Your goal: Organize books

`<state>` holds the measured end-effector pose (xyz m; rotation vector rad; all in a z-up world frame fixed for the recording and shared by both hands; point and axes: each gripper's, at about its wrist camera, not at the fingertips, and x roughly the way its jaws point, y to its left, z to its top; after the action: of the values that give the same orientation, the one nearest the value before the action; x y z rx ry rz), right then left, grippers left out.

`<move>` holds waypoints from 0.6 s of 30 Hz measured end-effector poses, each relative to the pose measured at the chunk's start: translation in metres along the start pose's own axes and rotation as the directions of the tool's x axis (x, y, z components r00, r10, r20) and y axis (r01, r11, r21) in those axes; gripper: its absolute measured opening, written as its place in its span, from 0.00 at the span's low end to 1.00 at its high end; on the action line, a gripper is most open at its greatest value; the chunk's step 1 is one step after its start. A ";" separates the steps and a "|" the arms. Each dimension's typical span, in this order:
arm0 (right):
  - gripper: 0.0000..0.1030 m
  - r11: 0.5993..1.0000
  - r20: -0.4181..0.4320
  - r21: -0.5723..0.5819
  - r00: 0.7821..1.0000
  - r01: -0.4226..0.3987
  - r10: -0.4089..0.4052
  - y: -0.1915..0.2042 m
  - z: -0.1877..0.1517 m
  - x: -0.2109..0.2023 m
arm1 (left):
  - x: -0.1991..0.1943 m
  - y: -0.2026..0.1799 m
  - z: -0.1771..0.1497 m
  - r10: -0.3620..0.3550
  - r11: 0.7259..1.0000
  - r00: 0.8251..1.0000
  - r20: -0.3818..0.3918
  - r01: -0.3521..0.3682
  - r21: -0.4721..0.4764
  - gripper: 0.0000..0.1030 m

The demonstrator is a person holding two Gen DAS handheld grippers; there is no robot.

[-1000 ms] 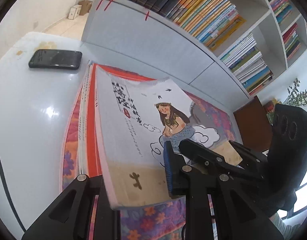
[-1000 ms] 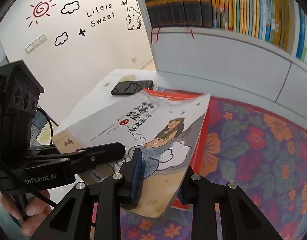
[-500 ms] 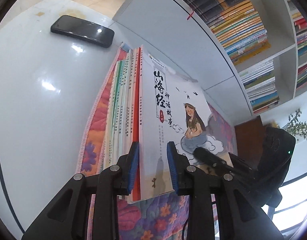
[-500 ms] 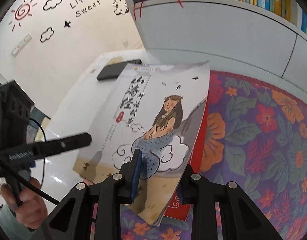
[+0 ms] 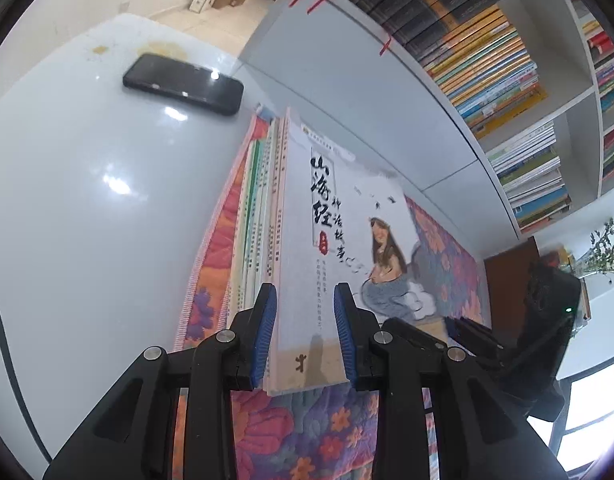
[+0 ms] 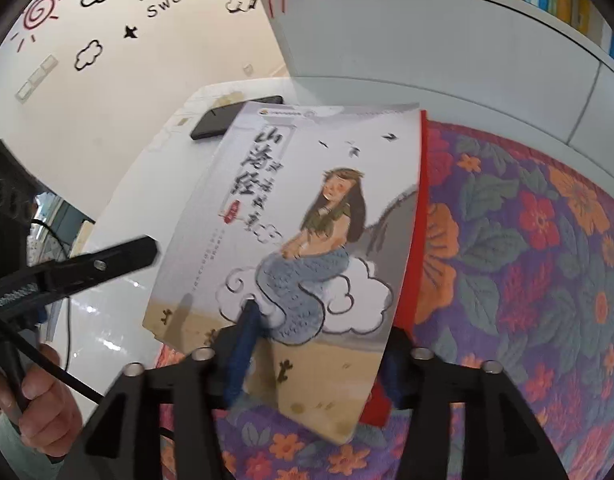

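A stack of several thin books stands on edge on a floral mat (image 5: 307,432). The front book (image 5: 339,240) has a grey cover with a long-haired mermaid and Chinese title; it also shows in the right wrist view (image 6: 307,232). A red book (image 6: 417,248) lies behind it. My right gripper (image 6: 319,344) is shut on the stack's lower edge, one blue pad (image 6: 243,344) on the cover. My left gripper (image 5: 303,336) straddles the spine side with a gap at each pad, open; it appears as a black finger in the right wrist view (image 6: 107,260).
A black phone (image 5: 183,84) lies on the white table (image 5: 87,220) beyond the stack. A white bookcase (image 5: 387,92) full of books rises behind the mat. A brown box (image 5: 507,276) and a plant (image 5: 603,252) stand at the far right.
The books have been raised from lying tilted to standing on edge. My left gripper let go of the front book and now straddles the stack loosely. The right gripper kept its hold.
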<state>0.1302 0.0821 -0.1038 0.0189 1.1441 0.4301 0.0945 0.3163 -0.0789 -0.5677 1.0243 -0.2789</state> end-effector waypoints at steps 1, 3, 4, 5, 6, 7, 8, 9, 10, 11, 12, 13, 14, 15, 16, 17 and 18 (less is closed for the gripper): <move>0.52 1.000 -0.005 0.007 1.000 0.008 -0.008 -0.001 -0.002 -0.002 | -0.004 -0.003 0.000 0.002 1.000 1.000 0.008 -0.002 0.010 0.25; 0.52 0.999 -0.012 0.031 1.000 0.018 -0.018 -0.006 -0.008 -0.007 | -0.011 -0.011 -0.003 0.010 1.000 1.000 0.017 -0.011 0.030 0.28; 0.52 0.998 -0.011 0.051 1.000 0.022 -0.022 -0.010 -0.012 -0.011 | -0.014 -0.017 -0.006 0.009 0.999 1.000 0.017 -0.009 0.042 0.27; 0.52 0.997 -0.008 0.069 1.000 0.023 -0.023 -0.013 -0.016 -0.015 | -0.014 -0.023 -0.009 0.005 0.999 1.000 0.010 -0.006 0.054 0.27; 0.52 0.996 0.000 0.089 1.000 0.025 -0.025 -0.017 -0.021 -0.021 | -0.015 -0.031 -0.012 -0.010 0.998 1.000 -0.002 0.010 0.061 0.27; 0.52 0.994 0.009 0.108 1.000 0.029 -0.030 -0.020 -0.026 -0.027 | -0.016 -0.038 -0.016 -0.058 0.997 0.998 -0.023 0.059 0.053 0.27; 0.52 0.991 0.017 0.130 0.999 0.039 -0.041 -0.023 -0.033 -0.034 | -0.016 -0.045 -0.019 -0.120 0.992 0.992 -0.039 0.121 0.033 0.28; 0.53 0.985 0.015 0.162 0.998 0.054 -0.057 -0.027 -0.040 -0.042 | -0.017 -0.056 -0.023 -0.197 0.980 0.979 -0.056 0.198 0.013 0.30; 0.56 0.978 0.003 0.197 0.998 0.065 -0.067 -0.031 -0.046 -0.045 | -0.018 -0.065 -0.026 -0.219 0.975 0.974 -0.060 0.220 0.018 0.37; 0.66 0.960 -0.039 0.267 0.996 0.083 -0.075 -0.039 -0.055 -0.047 | -0.021 -0.084 -0.033 -0.213 0.975 0.975 -0.057 0.217 0.058 0.46; 0.68 0.936 -0.106 0.336 0.992 0.101 -0.070 -0.048 -0.067 -0.044 | -0.022 -0.095 -0.036 -0.200 0.975 0.978 -0.053 0.204 0.084 0.49; 0.68 0.909 -0.174 0.405 0.984 0.098 -0.028 -0.060 -0.082 -0.040 | -0.023 -0.109 -0.042 -0.187 0.974 0.981 -0.049 0.192 0.120 0.52; 0.68 0.892 -0.194 0.446 0.981 0.080 0.009 -0.067 -0.091 -0.038 | -0.024 -0.126 -0.049 -0.172 0.971 0.984 -0.051 0.178 0.159 0.54; 0.67 0.869 -0.204 0.489 0.978 0.073 0.032 -0.075 -0.105 -0.040 | -0.024 -0.139 -0.055 -0.153 0.969 0.987 -0.051 0.160 0.186 0.56; 0.67 0.856 -0.206 0.510 0.978 0.088 0.022 -0.081 -0.115 -0.045 | -0.023 -0.152 -0.062 -0.126 0.967 0.991 -0.048 0.133 0.215 0.58; 0.67 0.847 -0.205 0.518 0.979 0.117 -0.010 -0.088 -0.125 -0.054 | -0.022 -0.167 -0.070 -0.104 0.963 0.994 -0.040 0.110 0.246 0.58; 0.67 0.843 -0.203 0.520 0.979 0.139 -0.036 -0.092 -0.131 -0.062 | -0.021 -0.179 -0.077 -0.085 0.958 0.996 -0.033 0.091 0.271 0.58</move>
<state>0.0228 -0.0505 -0.1259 0.4207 1.4165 0.0169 0.0249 0.1543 0.0076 -0.3609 0.9626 -0.4981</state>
